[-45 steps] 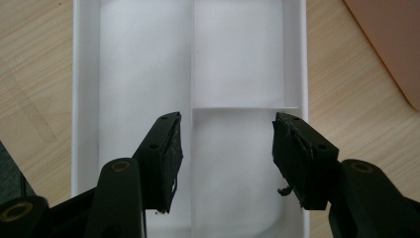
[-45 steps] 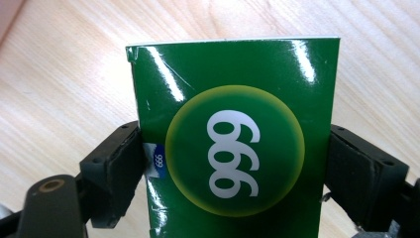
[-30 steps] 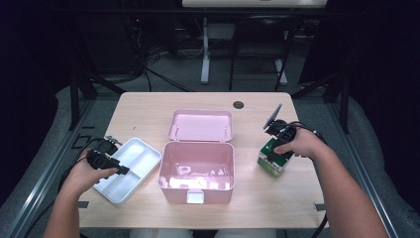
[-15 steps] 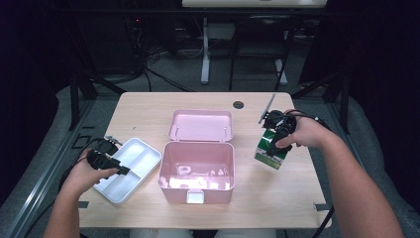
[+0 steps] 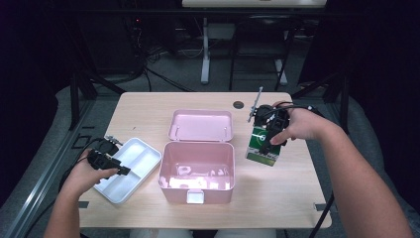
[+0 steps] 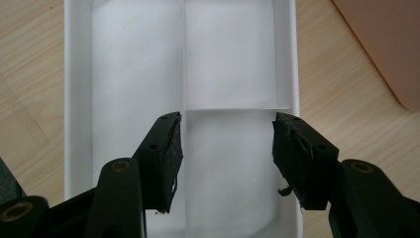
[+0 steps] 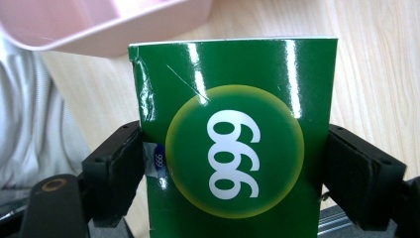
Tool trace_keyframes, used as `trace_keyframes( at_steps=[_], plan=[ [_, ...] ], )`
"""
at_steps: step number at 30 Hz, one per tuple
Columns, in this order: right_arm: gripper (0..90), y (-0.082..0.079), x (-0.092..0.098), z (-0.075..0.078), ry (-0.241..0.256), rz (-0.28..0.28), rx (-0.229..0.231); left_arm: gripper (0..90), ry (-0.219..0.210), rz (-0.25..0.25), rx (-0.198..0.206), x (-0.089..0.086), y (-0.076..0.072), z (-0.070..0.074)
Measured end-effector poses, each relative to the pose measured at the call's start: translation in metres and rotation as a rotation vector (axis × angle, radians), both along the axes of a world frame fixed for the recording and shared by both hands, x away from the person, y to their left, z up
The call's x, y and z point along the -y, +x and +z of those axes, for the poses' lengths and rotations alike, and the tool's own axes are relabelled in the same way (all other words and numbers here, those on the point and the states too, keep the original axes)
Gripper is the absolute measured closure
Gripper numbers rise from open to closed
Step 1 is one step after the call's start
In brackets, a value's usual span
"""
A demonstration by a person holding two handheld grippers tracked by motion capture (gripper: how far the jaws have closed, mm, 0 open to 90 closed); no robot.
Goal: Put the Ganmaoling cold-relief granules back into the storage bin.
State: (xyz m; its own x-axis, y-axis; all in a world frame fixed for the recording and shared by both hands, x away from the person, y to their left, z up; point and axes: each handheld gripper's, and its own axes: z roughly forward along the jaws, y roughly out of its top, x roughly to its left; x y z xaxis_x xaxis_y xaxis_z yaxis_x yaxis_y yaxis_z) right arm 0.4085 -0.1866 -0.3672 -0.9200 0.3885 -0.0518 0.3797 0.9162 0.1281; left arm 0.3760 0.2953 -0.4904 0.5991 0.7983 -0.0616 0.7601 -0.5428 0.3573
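I am hovering my left gripper (image 6: 225, 163) over the white plastic divided tray (image 5: 130, 168), left of the open pink plastic storage box (image 5: 197, 171), its fingers released and empty. Right of that box, my right gripper (image 7: 230, 168) is clamping the glossy green cardboard carton (image 5: 263, 145) by its side panels above the wooden counter (image 5: 277, 198). The carton looks light, crushable, already creased; I am judging a gentle mid-panel grip safest.

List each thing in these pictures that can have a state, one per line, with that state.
Pink box: lid open, small items inside.
White tray: empty, on the table.
Green carton: clamped, tilted.
Left hand-held gripper: open over the tray.
Right hand-held gripper: shut on the carton.
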Motion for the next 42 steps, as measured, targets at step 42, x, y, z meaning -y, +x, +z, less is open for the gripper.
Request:
trace_keyframes(
  at_steps=[42],
  plan=[
    [16.7,-0.025,-0.105,0.027,0.003,0.250,-0.007,44.9,-0.006,-0.008,-0.003,0.000,0.000,0.001]
  ],
)
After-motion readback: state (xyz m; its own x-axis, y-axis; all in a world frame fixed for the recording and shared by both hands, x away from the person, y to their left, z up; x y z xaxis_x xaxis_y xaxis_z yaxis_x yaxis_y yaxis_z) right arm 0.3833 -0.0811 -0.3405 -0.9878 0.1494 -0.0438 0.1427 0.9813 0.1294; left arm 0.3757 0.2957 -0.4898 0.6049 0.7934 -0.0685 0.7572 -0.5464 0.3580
